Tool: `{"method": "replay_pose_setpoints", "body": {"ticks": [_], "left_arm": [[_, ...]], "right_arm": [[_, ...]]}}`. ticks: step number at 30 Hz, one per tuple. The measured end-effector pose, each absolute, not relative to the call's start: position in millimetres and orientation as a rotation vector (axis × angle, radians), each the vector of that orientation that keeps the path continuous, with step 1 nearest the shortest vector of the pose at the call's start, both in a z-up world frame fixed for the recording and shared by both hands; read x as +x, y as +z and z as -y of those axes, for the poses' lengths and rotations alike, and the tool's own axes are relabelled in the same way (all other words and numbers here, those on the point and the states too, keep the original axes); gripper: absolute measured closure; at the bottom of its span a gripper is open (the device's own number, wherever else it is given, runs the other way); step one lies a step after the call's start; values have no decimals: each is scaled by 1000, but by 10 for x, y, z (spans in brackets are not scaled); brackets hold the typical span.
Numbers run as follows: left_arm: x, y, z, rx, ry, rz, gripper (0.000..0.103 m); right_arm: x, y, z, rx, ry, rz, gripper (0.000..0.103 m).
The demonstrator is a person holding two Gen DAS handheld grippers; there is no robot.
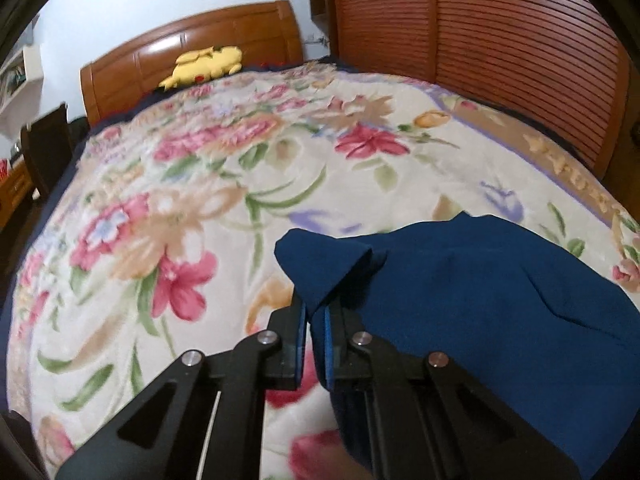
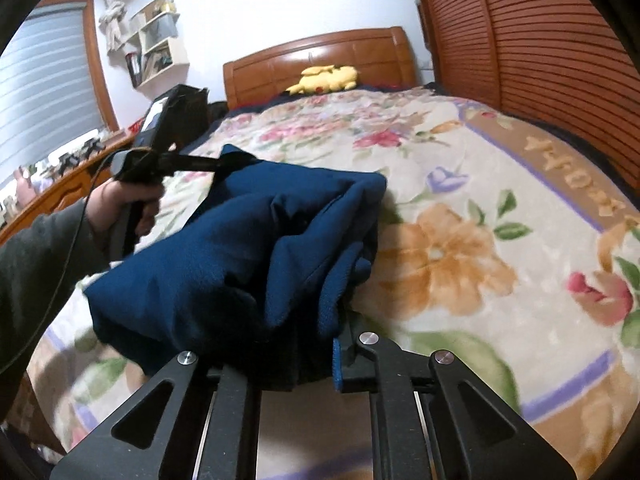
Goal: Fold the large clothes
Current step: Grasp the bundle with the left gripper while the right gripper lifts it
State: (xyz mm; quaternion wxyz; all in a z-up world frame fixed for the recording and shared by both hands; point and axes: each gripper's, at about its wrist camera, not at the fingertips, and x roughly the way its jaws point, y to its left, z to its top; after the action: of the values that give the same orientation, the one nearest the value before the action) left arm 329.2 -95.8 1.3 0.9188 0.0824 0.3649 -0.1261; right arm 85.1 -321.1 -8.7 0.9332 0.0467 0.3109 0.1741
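Both views sit low over the bed [image 1: 224, 168], looking along their own fingers toward the headboard [image 1: 188, 52] at upper centre. The left wrist view is close behind the cloth [image 1: 480, 280], at lower right of its frame. The right wrist view is just behind that cloth [image 2: 240, 248], at centre. Both share the plush [image 1: 208, 64], the louvred doors [image 1: 500, 48] at upper right and the blanket. Only the right wrist view shows the left gripper [image 2: 224, 162], at centre left.

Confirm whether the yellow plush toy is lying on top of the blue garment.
No: the yellow plush toy lies by the headboard, far from the blue garment.
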Motion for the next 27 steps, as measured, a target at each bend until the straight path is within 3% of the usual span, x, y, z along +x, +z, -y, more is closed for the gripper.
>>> {"method": "replay_pose_setpoints", "body": {"ticks": [9,27], "left_arm": [[2967,361,1799,186,-331,-677,100],[2794,693,4790,157,-590,-562,100]], "right_arm": [[631,138,4035,161,242,-559,96],[106,483,6297,-44,-103,-514,96]]}}
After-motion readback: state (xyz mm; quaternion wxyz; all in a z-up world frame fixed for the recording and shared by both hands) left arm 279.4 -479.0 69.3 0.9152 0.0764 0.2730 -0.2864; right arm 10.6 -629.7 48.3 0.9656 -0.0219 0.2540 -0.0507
